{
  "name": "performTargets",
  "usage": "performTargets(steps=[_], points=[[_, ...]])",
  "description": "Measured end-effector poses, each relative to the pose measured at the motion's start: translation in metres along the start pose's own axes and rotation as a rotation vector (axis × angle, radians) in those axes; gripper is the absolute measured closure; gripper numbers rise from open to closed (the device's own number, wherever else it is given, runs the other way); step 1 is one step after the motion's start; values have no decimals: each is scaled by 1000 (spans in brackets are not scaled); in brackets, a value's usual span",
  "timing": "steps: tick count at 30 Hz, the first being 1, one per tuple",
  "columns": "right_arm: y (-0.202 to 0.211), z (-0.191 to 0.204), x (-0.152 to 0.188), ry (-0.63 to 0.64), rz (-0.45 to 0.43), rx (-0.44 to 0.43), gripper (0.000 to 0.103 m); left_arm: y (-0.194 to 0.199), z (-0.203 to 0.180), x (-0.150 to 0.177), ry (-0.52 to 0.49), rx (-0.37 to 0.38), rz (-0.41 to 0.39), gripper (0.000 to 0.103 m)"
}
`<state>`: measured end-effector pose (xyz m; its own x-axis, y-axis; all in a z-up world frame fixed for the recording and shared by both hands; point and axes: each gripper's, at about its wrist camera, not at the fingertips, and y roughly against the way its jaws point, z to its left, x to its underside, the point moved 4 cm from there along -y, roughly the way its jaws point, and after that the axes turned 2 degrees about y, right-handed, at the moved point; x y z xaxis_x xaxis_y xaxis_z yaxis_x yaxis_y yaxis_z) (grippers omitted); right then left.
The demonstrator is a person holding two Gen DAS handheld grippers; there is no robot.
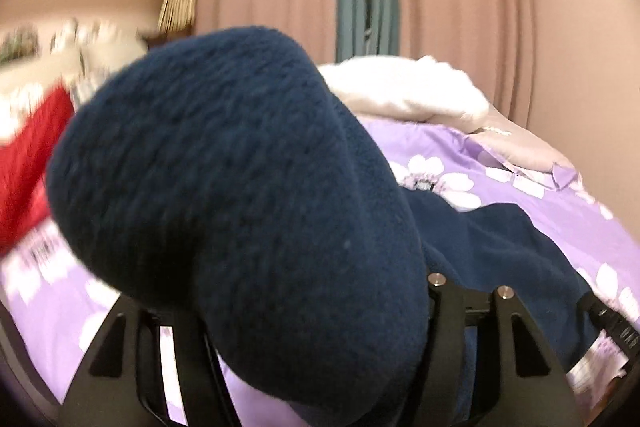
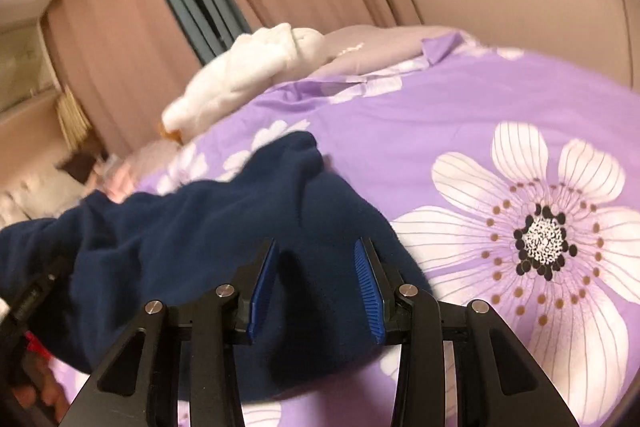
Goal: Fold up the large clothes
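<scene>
The left gripper [image 1: 316, 307] has a thick bunch of the dark navy fleece garment [image 1: 224, 187] heaped over its jaws, hiding the fingers entirely, so I cannot tell how far they stand apart or whether they clamp the cloth. The right gripper [image 2: 316, 287] has its jaws spread wide, the blue ribbed pads [image 2: 368, 287] apart with nothing pinched between them; they hover just over the same navy fleece garment [image 2: 200, 227]. The garment lies crumpled on the bed's purple cover printed with large white flowers [image 2: 480, 115], one part lifted toward the left camera, the rest trailing across the cover. Farther up the bed rests a white fluffy bundle of cloth [image 2: 248, 75]. A red fabric [image 1: 28, 183], blurred, sits at the left edge. Pink curtains [image 1: 460, 7] hang behind the bed.
</scene>
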<state>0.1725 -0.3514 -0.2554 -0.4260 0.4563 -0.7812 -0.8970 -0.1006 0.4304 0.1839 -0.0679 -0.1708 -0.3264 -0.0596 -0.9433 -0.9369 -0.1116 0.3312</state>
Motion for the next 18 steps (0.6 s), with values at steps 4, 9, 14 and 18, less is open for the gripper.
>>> performTargets(steps=[4,9,14,18], points=[[4,-27,-7,-120,-3,-35,64,13,-24,-18,-65,4,-30,42],[-3,-67,-6,-251,24,30,63,19,-52,-29,-149,57,-48,42],[-12,-95,2,-422,89,-91,63,27,-98,-8,-332,162,-79,42],[-3,-92,-3,-326,54,20,63,19,-120,18,-400,224,-17,42]])
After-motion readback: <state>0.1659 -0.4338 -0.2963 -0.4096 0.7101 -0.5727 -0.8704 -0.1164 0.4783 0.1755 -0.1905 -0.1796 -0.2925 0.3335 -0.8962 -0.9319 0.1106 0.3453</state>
